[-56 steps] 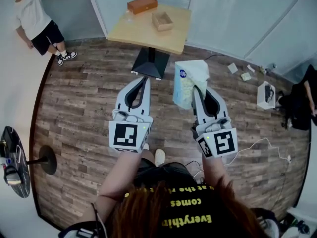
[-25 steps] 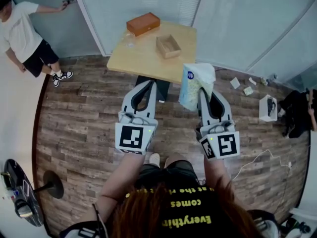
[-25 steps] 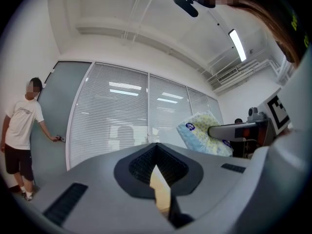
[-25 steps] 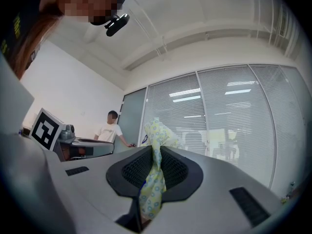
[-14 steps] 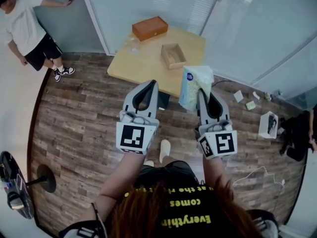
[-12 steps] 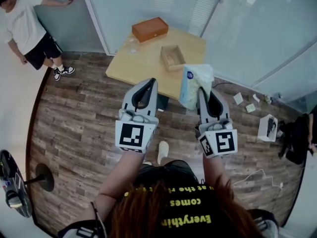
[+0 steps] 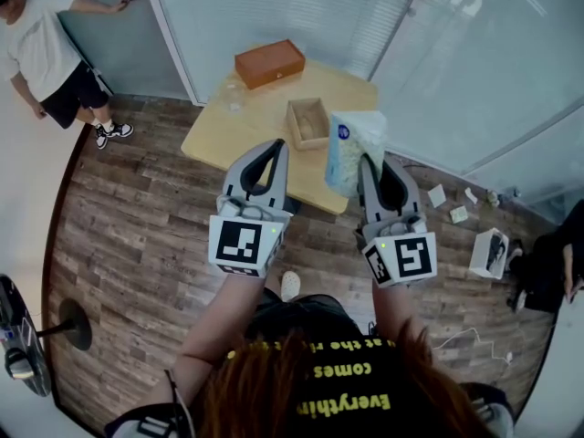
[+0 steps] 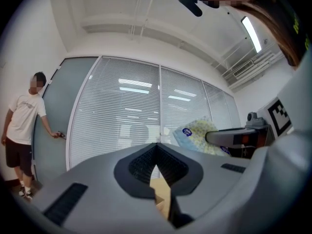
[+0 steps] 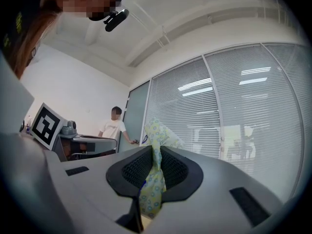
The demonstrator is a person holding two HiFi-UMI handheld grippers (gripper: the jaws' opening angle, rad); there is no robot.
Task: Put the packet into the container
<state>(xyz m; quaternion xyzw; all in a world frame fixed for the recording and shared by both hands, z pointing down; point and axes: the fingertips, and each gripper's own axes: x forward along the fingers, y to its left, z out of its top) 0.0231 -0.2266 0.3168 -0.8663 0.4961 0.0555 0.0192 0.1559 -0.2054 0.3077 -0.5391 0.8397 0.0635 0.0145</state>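
Note:
My right gripper [image 7: 364,161] is shut on a pale tissue packet [image 7: 350,151] with a yellow-green dot pattern and a blue round label. The packet stands up from the jaws, over the near right corner of a light wooden table [image 7: 219,130]. In the right gripper view the packet's pinched edge [image 9: 153,179] runs between the two pads. An open cardboard container [image 7: 307,122] sits on the table just left of the packet. My left gripper [image 7: 276,144] is shut with nothing in it, its tip over the table's near edge. The left gripper view shows the packet [image 8: 197,136] to its right.
An orange-brown closed box [image 7: 269,63] lies at the table's far side, with a clear glass [image 7: 233,96] near it. A person [image 7: 50,48] stands at a door at the far left. Glass walls with blinds back the table. Small items and a white box [image 7: 488,252] lie on the floor at right.
The table and container have come closer as I walked forward. Both grippers now reach over the table's near edge, the packet still held upright.

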